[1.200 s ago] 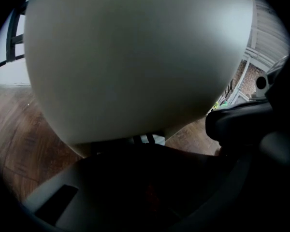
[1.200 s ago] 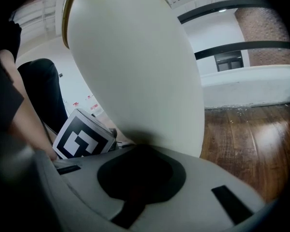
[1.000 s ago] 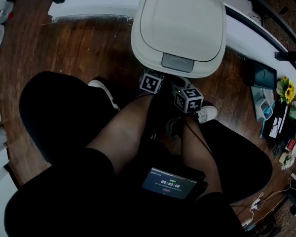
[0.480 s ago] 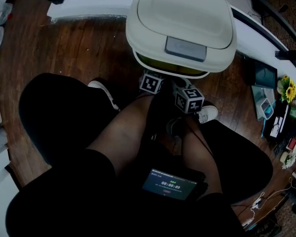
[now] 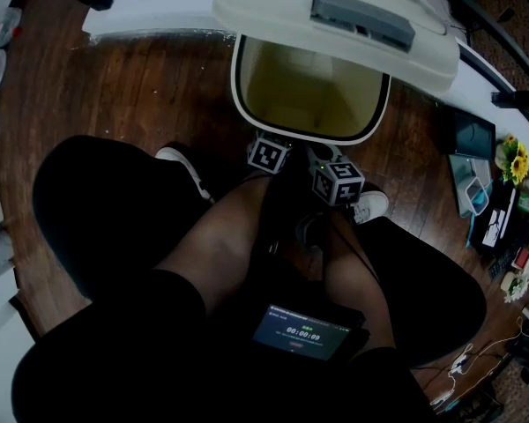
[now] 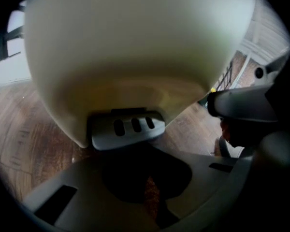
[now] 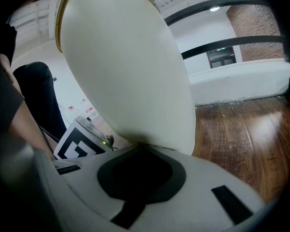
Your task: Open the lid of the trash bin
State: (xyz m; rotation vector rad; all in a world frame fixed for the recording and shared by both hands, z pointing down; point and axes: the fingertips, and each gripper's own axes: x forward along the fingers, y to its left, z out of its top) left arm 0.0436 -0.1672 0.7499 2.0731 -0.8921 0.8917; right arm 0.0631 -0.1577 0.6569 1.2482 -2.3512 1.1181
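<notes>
One trash bin (image 5: 238, 95), one lid (image 5: 273, 7), two tongs (image 6: 145, 178) (image 7: 137, 178), two shoes (image 5: 178, 159) (image 5: 370, 203), one screen (image 5: 300, 331).

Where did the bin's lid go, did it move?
Yes. The lid has swung up and back, away from the person, while the bin's rim stayed put on the wood floor. The bin's inside now shows.

Both our arms reach forward and down, left forearm (image 5: 216, 236) and right forearm (image 5: 353, 267) bare and running almost side by side. The left gripper (image 5: 269, 152) and right gripper (image 5: 337, 181) end up low and near each other, the left one a bit further out in front. Left gripper view: jaws pressed together, nothing between them. Right gripper view: same deal, jaws together and empty, tilted so it looks off to the side.
</notes>
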